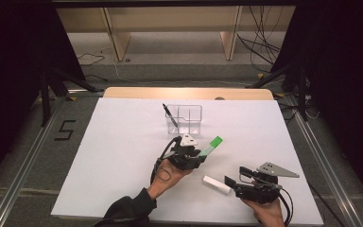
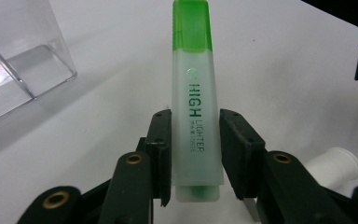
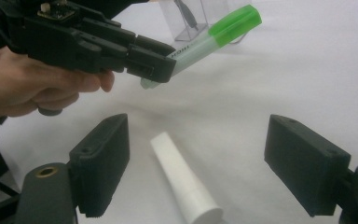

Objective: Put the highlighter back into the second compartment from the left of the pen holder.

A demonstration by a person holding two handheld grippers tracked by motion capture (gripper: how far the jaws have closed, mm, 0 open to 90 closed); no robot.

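A: Left gripper?

B: I've got it clamped on the green highlighter, pads against both flat sides of the barrel, green cap pointing away. It's lifted off the white table, tilted up toward the clear organizer.

A: What's in the organizer?

B: One black pen, leaning in its left compartment.

A: Right gripper?

B: Jaws wide apart, holding nothing. The white marker lies flat on the table between them, untouched.
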